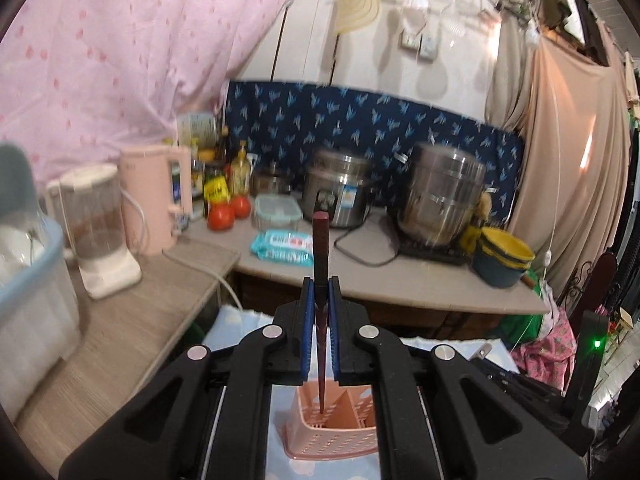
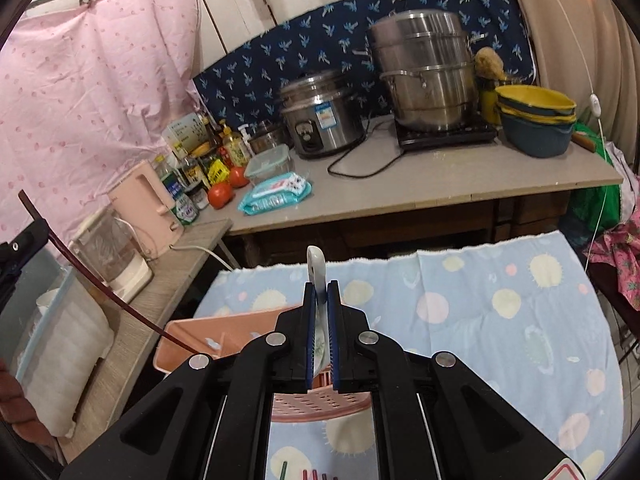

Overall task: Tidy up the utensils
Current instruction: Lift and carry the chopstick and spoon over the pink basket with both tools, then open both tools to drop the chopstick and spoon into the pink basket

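Note:
My left gripper point(image 1: 321, 284) is shut on a dark red chopstick point(image 1: 321, 248) held upright, its thin tip down inside a pink perforated utensil holder point(image 1: 340, 432) on the patterned cloth. My right gripper point(image 2: 321, 288) is shut on a white ceramic spoon point(image 2: 316, 270), handle end up, over the same pink holder point(image 2: 188, 336). In the right wrist view the left gripper point(image 2: 24, 240) shows at the far left with the chopstick point(image 2: 120, 300) slanting down into the holder. More chopsticks point(image 2: 316, 474) lie on the cloth at the bottom edge.
A light blue patterned cloth point(image 2: 480, 320) covers the work table. Behind is a counter point(image 2: 440, 184) with a rice cooker point(image 2: 320, 120), steamer pot point(image 2: 428, 76), stacked bowls point(image 2: 536, 120), wipes point(image 2: 276, 194), tomatoes, bottles, pink kettle point(image 2: 148, 200). A blue bin point(image 1: 28, 280) stands left.

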A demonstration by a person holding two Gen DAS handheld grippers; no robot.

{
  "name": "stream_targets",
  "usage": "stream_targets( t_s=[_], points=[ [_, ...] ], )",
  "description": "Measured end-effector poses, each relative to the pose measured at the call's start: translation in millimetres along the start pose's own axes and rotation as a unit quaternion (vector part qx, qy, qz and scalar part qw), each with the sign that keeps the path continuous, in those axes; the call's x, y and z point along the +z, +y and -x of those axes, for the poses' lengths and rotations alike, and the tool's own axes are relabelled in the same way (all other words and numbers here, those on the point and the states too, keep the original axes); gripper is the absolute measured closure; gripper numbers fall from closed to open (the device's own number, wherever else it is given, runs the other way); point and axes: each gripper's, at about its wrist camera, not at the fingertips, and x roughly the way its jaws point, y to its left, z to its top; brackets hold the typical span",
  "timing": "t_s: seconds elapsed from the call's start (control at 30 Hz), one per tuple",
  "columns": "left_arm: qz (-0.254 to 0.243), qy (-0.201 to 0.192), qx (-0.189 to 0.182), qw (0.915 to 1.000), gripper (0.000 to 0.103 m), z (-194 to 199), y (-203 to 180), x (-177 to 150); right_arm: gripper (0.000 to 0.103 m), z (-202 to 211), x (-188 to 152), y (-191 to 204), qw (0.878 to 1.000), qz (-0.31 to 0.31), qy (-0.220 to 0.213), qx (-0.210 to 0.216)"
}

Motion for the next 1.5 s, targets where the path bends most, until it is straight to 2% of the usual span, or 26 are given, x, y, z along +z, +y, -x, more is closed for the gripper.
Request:
stream_targets(
  t_s=[0.23, 0.3, 0.33, 0.37, 0.4, 0.47, 0.67, 0.8, 0.9, 1.07, 1.27, 1.37, 1.5],
  points=[
    [0.008, 0.03, 0.008, 0.9995, 0.096, -22, 11, -22, 0.097, -31, -14, -3, 0.999, 0.014, 0.027, -0.018],
    [0.01, 0.037, 0.01, 0.9992, 0.096, -24, 12, -25, 0.094, -28, -14, -3, 0.999, 0.016, 0.019, -0.025],
    [0.013, 0.038, 0.011, 0.9991, 0.093, -24, 14, -25, 0.089, -27, -15, -3, 0.999, 0.018, 0.016, -0.028],
    [0.015, 0.039, 0.014, 0.999, 0.083, -23, 14, -26, 0.084, -24, -14, -2, 0.999, 0.019, 0.014, -0.029],
    [0.017, 0.039, 0.018, 0.9989, 0.067, -20, 15, -26, 0.081, -21, -14, -2, 0.999, 0.019, 0.011, -0.029],
    [0.019, 0.033, 0.029, 0.9989, 0.052, -13, 16, -27, 0.075, -14, -15, -3, 0.999, 0.018, 0.008, -0.026],
    [0.003, 0.031, 0.05, 0.9983, 0.051, 23, 13, -35, 0.069, 21, -26, -7, 1.0, 0.015, 0.001, -0.021],
    [-0.007, 0.04, 0.062, 0.9973, 0.051, 52, 14, -54, 0.063, 55, -52, -9, 0.999, 0.016, -0.004, -0.032],
    [-0.011, 0.054, 0.065, 0.9964, 0.051, 74, 19, -79, 0.06, 78, -82, -14, 0.999, 0.015, 0.005, -0.035],
    [-0.013, 0.105, 0.075, 0.9915, 0.051, 100, 29, -137, 0.06, 110, -142, -16, 0.998, 0.031, 0.028, -0.05],
    [-0.019, 0.175, 0.088, 0.9805, 0.051, 123, 33, -216, 0.06, 140, -217, -18, 0.995, 0.041, 0.059, -0.073],
    [0.002, 0.209, 0.075, 0.975, 0.051, 131, 35, -252, 0.06, 148, -247, -17, 0.993, 0.041, 0.07, -0.085],
    [-0.006, 0.227, 0.071, 0.9713, 0.051, 137, 31, -277, 0.06, 154, -276, -17, 0.992, 0.04, 0.082, -0.09]
  ],
)
